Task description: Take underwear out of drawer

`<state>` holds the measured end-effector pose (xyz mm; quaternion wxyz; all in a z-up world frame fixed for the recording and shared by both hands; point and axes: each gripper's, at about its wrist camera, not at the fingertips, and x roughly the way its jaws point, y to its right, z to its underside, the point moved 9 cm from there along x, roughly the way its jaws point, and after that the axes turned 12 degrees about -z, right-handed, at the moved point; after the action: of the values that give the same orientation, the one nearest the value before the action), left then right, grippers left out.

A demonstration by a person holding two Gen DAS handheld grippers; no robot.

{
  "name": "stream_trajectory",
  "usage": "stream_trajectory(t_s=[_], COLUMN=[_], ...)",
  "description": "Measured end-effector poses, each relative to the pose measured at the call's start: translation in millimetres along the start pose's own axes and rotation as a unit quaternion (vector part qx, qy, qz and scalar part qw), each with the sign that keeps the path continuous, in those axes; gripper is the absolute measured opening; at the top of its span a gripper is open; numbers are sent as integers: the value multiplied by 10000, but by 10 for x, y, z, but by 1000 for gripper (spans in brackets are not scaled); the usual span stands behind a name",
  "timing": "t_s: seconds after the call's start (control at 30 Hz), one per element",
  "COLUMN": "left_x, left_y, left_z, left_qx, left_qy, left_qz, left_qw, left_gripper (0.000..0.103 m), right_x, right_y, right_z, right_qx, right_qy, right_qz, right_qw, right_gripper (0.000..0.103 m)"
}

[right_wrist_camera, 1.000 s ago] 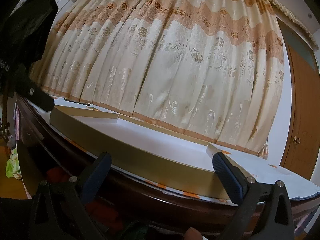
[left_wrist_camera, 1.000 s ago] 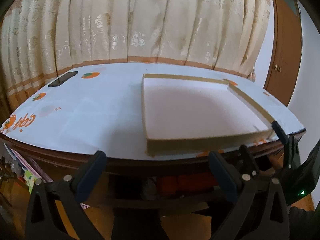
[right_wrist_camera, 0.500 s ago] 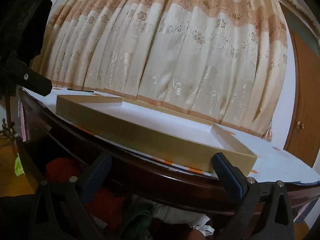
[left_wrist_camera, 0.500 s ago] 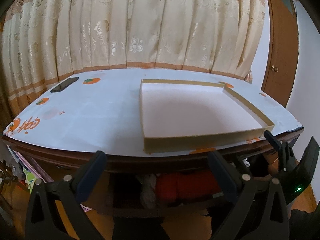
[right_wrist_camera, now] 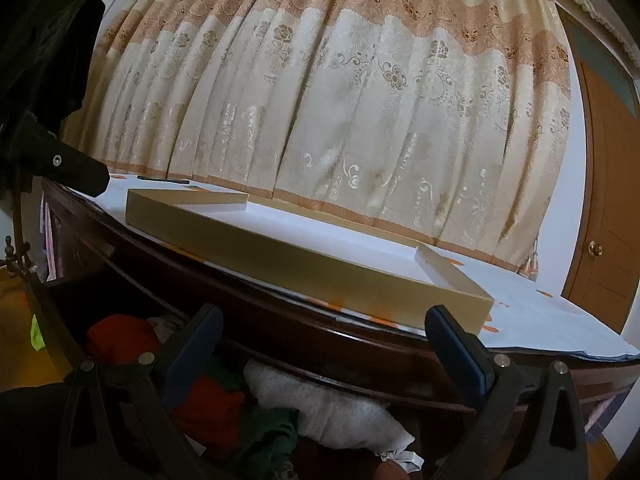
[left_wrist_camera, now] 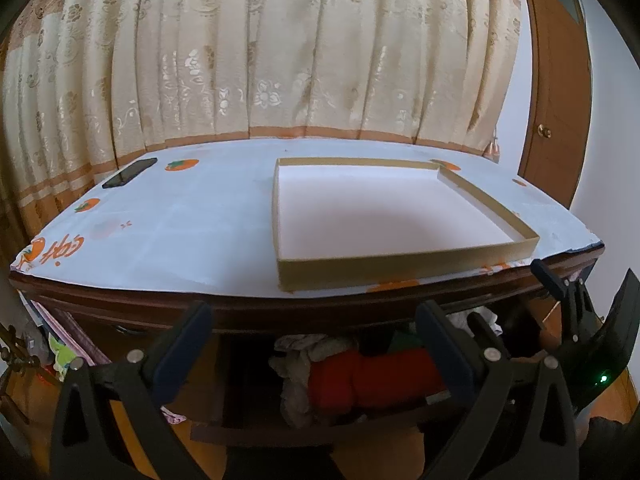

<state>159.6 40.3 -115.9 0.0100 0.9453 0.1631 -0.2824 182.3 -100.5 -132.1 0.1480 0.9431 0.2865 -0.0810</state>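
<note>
Left gripper [left_wrist_camera: 310, 344]: jaws spread wide, nothing between them, both fingers rising from the lower corners of the left wrist view.

Right gripper [right_wrist_camera: 326, 344]: jaws likewise spread wide and empty, fingers at lower left and lower right of its own view. It also shows at lower right of the left wrist view.

The drawer [left_wrist_camera: 320, 432] is seen pulled open at the bottom centre of the left wrist frame, under the tabletop edge. Inside, the underwear [left_wrist_camera: 376, 380] is heaped: red pieces in the middle, pale crumpled ones [left_wrist_camera: 304, 360] beside them; a white speckled piece [right_wrist_camera: 336, 412] lies at lower centre of the right wrist frame.
</note>
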Motion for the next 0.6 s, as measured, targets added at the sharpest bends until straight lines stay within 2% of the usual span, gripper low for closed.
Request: stream_trajectory(t_s=[0.6], left_x=[-278], left_y=[44], left_z=[-26], left_qx=[30], left_qy=[238], left_qz=[69], left_qw=[9997], left_gripper=[103], right_x=[-163], right_y=[-105], right_z=[87], right_qx=[41], right_qy=[-15], right_qz=[-14], right_qw=[10000], right_gripper=[102])
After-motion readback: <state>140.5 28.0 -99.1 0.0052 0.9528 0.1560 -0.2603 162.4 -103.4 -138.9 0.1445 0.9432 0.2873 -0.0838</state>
